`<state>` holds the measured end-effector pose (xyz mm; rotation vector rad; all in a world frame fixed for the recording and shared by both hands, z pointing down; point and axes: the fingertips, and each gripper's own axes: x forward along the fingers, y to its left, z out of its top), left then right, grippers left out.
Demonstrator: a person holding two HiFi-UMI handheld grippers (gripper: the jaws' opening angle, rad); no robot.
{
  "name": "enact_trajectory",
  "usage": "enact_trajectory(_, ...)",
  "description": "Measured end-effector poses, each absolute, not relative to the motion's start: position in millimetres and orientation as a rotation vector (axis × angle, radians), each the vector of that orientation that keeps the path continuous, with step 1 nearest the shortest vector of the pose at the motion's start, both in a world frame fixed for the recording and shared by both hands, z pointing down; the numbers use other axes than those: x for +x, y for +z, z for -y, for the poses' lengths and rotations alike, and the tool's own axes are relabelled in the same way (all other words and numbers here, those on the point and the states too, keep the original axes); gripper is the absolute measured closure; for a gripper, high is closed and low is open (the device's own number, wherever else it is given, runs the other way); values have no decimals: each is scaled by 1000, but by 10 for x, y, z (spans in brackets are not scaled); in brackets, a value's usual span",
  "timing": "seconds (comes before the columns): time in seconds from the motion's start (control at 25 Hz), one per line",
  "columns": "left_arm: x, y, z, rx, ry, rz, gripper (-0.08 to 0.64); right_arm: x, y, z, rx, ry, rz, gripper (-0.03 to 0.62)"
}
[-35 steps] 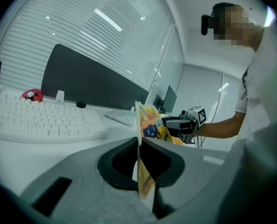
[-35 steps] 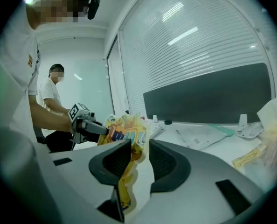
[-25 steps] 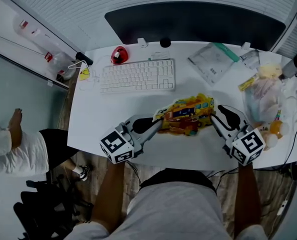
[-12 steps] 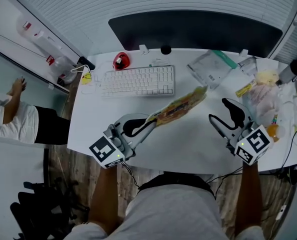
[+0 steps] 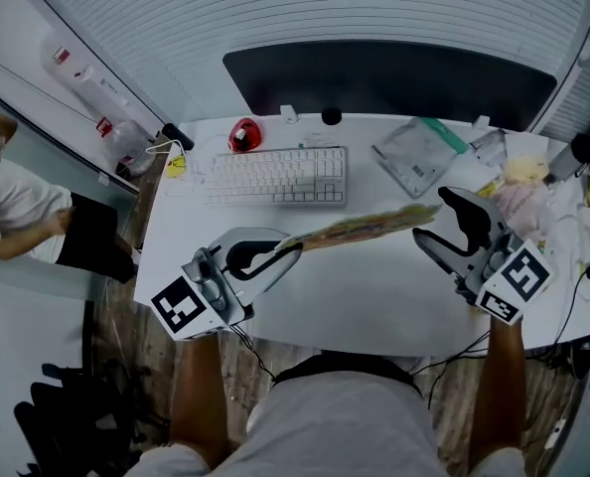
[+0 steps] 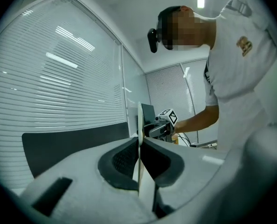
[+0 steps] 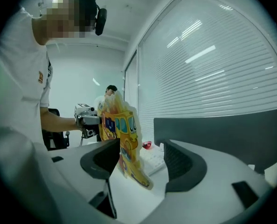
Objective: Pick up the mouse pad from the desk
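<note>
Clamping the thin edge of the yellow, bus-printed flat mouse pad, the left gripper's jaws are shut tight at centre frame. The right gripper's jaws are opening wide, with the pad's other end between them, unpressed. The pad is held edge-on above the white tabletop. The pick-up is judged nearly done, and a steady one-sided hold is called for next. Both grippers are pointed roughly level.

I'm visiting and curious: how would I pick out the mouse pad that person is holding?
Find the white desk and the white keyboard on it. Just in front of the keyboard, the left gripper holds up the mouse pad, a thin sheet, by one end. It alone is shaped and printed as a yellow cartoon bus.
</note>
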<state>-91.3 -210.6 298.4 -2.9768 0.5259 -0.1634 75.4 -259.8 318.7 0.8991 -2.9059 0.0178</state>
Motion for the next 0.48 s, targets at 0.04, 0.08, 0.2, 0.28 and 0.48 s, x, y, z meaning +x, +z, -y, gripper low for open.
enact_trajectory(0.04, -916, 2946, 2100, -2971, -155, -515, 538, 737, 3144, 2587, 872, 19, 2924, 337)
enact_trajectory(0.08, -922, 2908, 2098, -2968, -142, -506, 538, 719, 3108, 2576, 844, 21, 2937, 337)
enact_trajectory(0.2, -947, 2781, 2107, -2968, -62, -497, 538, 645, 3051, 2534, 755, 25, 2959, 337)
enact_trajectory(0.28, -946, 2668, 2126, -2955, 16, -497, 538, 591, 3024, 2487, 699, 27, 2972, 337)
enact_trajectory(0.48, -970, 2580, 2219, -2945, 61, -561, 538, 571, 2982, 2439, 692, -2, 2984, 344)
